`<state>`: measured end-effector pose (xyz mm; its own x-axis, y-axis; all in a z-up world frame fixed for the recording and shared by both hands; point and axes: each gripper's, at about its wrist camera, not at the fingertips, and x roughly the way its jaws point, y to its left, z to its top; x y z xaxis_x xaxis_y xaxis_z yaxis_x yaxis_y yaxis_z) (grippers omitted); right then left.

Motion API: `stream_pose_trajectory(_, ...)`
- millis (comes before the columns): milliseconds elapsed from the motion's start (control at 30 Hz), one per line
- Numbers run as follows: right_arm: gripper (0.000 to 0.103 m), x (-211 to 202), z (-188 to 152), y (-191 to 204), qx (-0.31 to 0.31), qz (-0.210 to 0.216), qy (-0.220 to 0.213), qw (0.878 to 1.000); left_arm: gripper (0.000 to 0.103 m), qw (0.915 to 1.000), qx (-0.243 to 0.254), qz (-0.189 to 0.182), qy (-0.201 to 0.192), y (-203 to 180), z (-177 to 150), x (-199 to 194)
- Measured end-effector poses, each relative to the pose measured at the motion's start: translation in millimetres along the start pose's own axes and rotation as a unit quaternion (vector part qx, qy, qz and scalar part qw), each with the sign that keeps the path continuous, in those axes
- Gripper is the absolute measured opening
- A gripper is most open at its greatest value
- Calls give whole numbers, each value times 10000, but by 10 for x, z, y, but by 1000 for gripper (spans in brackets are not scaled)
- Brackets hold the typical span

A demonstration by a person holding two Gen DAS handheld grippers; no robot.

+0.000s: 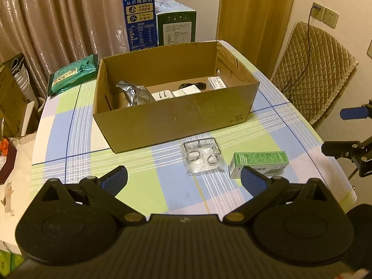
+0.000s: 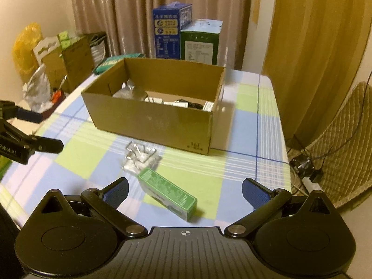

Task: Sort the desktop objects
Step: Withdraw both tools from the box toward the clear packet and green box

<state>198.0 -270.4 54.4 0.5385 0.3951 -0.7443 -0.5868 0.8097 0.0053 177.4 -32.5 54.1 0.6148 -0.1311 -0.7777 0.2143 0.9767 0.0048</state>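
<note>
Sorting is partway: the box (image 1: pixel 176 118) already holds items, while a green carton (image 2: pixel 168 193) and a clear case (image 1: pixel 201 158) lie on the table (image 1: pixel 139 186) just in front of it. Both tools hover wide and empty, the right tool (image 2: pixel 184 191) framing the carton, the left tool (image 1: pixel 183 179) facing the case. Best to align the fingers across the carton's narrow sides, drop low, then close.
</note>
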Motion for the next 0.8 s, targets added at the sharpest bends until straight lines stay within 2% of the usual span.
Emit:
stream_pose_trajectory(167,101,80,-54,-9,-247,20,116,9996,102,10000,82,-31,-16,-8,-89,64)
stream_pose_trajectory(433,101,255,-135,78,-800,313,528,9949,102,9996,14,-76,279,14,-203,269)
stream_pose_trajectory(533,101,328,-169,121,-1044,257,602,9924,102,9991,-43,-132,396,22,-222,336)
stream_pose_trajectory(800,101,484,-191,119,-1148,325,729,9902,102,9977,-26,-77,673,42,-247,493)
